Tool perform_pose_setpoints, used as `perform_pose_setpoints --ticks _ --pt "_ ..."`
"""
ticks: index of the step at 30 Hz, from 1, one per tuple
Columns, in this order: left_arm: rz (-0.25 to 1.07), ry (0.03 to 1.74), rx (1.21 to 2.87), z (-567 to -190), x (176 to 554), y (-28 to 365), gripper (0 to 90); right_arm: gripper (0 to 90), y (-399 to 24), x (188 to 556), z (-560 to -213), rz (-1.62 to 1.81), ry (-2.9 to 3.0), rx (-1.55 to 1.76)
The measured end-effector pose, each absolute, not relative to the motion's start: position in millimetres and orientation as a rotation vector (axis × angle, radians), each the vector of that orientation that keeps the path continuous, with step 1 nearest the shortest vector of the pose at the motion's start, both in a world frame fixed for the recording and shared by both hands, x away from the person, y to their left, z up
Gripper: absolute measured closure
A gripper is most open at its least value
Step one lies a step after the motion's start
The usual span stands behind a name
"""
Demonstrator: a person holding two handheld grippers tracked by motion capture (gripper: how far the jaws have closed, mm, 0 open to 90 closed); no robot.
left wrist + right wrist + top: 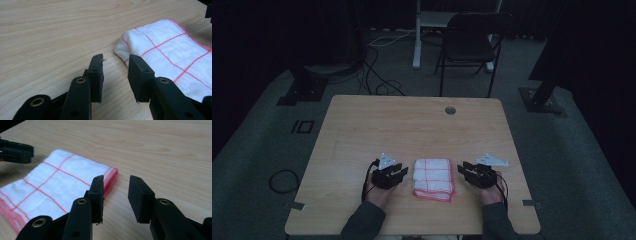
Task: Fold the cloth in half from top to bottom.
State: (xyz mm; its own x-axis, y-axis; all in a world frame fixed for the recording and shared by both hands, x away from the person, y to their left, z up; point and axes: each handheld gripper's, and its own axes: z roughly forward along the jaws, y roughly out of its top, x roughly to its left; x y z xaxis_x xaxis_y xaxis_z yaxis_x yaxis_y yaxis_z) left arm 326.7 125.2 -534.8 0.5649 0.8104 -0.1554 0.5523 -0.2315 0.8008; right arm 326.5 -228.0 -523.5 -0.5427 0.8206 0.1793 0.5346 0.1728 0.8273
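White woven cloth (433,179) with a red grid and red stitched edges lies folded into a thick rectangle on the pale wood-grain table (412,125), between both tools. The left gripper (115,75) and right gripper (115,196), matte black with flat rectangular pads, stand with jaws apart, holding nothing.

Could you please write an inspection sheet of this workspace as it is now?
Surface: wooden table, with a round grommet.
Job's things: folded white cloth with red lines, lying flat.
Clutter: nothing seen.
Grippers: left claw and right claw open, one on each side of the cloth, holding nothing.
Cables: one trails from each gripper; more lie on the floor.
Surroundings: dark room, folding chair behind the table.
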Motion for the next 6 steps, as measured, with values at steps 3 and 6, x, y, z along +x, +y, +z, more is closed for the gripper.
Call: perform_pose_setpoints --ticks 3,6 --pt "0.375 1.101 1.93 -535.6 325.9 126.8 65.4 65.5 -232.5 328.3 -526.6 1.3 2.137 1.31" --pt "0.367 1.108 1.93 -535.7 325.3 128.8 65.3 65.5 -235.1 329.6 -527.7 1.295 2.131 1.318"
